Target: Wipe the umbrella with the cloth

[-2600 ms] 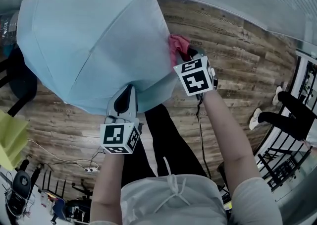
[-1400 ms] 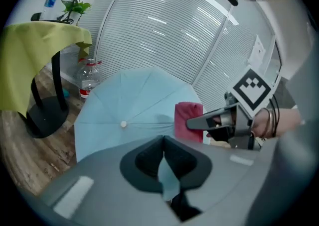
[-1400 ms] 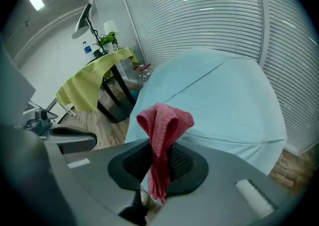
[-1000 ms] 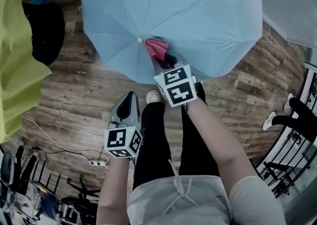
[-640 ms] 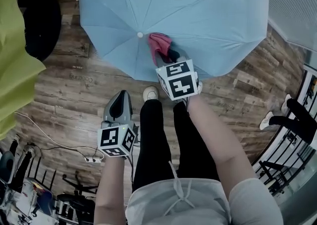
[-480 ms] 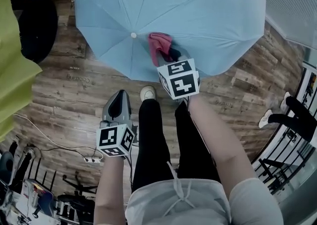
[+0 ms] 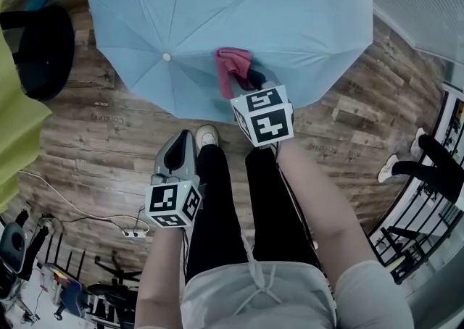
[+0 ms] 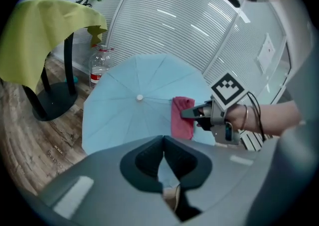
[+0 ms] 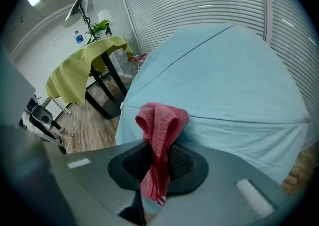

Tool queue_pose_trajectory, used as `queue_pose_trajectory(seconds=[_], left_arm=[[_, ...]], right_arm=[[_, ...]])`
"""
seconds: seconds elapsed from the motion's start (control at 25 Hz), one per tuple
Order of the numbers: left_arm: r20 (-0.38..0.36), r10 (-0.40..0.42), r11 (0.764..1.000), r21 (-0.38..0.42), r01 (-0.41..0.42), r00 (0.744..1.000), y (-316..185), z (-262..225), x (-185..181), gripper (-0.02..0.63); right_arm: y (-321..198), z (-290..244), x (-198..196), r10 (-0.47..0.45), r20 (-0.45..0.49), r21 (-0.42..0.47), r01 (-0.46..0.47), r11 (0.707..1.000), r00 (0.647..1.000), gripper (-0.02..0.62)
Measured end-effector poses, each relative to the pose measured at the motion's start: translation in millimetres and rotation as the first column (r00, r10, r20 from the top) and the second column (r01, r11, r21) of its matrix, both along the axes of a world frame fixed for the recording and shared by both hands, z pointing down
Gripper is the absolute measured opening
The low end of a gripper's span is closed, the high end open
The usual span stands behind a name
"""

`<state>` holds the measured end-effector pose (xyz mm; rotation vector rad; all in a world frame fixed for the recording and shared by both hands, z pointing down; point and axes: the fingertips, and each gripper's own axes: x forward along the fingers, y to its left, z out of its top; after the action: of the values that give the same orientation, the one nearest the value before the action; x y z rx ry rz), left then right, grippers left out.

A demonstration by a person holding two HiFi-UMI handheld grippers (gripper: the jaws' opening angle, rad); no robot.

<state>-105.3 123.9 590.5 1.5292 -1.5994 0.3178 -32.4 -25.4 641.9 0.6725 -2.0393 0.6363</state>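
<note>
An open light-blue umbrella (image 7: 239,16) rests on the wood floor with its white tip (image 7: 167,57) pointing up. My right gripper (image 7: 245,81) is shut on a pink cloth (image 7: 232,70) and presses it on the canopy, right of the tip. In the right gripper view the cloth (image 9: 160,130) hangs folded between the jaws of the right gripper (image 9: 159,158), with the umbrella (image 9: 224,85) behind it. My left gripper (image 7: 184,136) hovers shut and empty just off the near rim. The left gripper view shows the left gripper (image 8: 163,141), the umbrella (image 8: 134,110), the cloth (image 8: 182,118) and the right gripper (image 8: 199,114).
A table under a yellow-green cover (image 7: 11,125) (image 8: 45,31) stands at the left on a black round base (image 7: 40,52). A plastic bottle (image 8: 99,63) stands behind the umbrella. Cables and a power strip (image 7: 130,233) lie near the left. Another person's legs (image 7: 428,168) are at the right.
The cloth has slid along the canopy away from the white tip, towards the right. Before that it was at the umbrella's side edge. The left gripper stays shut near the rim.
</note>
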Motion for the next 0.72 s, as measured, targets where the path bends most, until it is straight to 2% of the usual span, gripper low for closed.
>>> queue_pose_trajectory(seconds=[0.36,0.72], left_arm=[[0.009,0.088,0.996,-0.001,-0.088,0.996,-33.5,-5.4,58.8,0.008],[0.007,0.133,0.991,0.001,-0.133,0.991,-69.0,-6.7,114.8,0.008]], right_arm=[[-27.6,-12.1,62.4,0.005,0.011,0.01,-0.006,1.0,1.0,0.063],[-55.1,-24.6,126.0,0.034,0.029,0.027,-0.035,0.999,0.999,0.063]])
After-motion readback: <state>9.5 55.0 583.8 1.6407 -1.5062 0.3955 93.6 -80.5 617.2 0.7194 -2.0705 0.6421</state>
